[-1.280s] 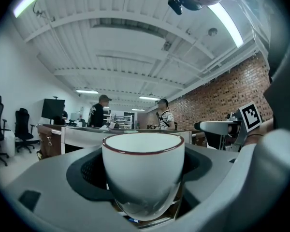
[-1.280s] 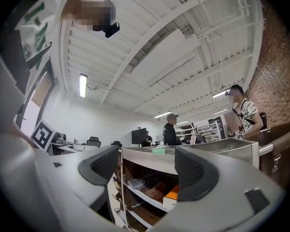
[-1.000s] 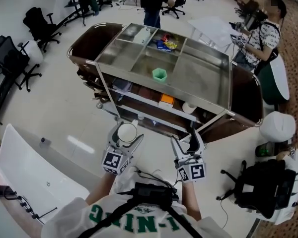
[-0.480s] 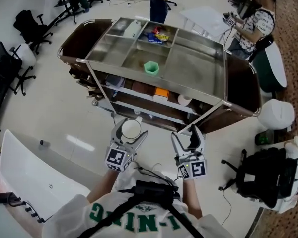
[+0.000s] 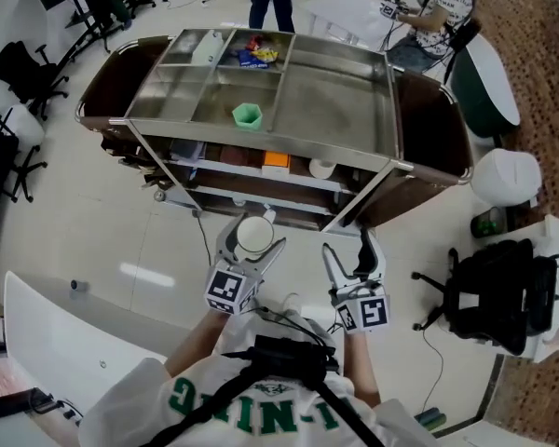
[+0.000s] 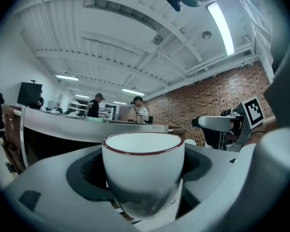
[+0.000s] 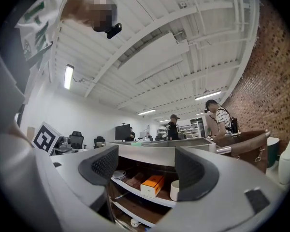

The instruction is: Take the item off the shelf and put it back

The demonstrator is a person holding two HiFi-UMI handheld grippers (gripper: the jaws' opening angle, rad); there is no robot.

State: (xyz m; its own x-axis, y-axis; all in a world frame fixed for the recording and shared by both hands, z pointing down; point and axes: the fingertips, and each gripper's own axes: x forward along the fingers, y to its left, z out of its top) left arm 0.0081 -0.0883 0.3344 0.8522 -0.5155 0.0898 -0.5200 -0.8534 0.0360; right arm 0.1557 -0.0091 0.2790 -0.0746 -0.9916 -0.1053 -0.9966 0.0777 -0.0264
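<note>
- My left gripper (image 5: 252, 242) clamps a white cup (image 6: 144, 170), held upright.
- My right gripper (image 5: 347, 252) stands wide and empty, facing an orange box (image 7: 151, 184) shelved in the cart (image 5: 335, 101).

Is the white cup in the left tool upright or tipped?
Upright. The left tool grips the cup with its red rim level, mouth facing up.

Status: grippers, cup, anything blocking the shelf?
Left gripper shut on white cup. Right gripper open, empty. Shelf ahead holds orange box, second cup.

Left gripper (image 5: 252, 243) level, jaws clamped on cup (image 6: 143, 170), right gripper (image 5: 347, 251) level, jaws apart
</note>
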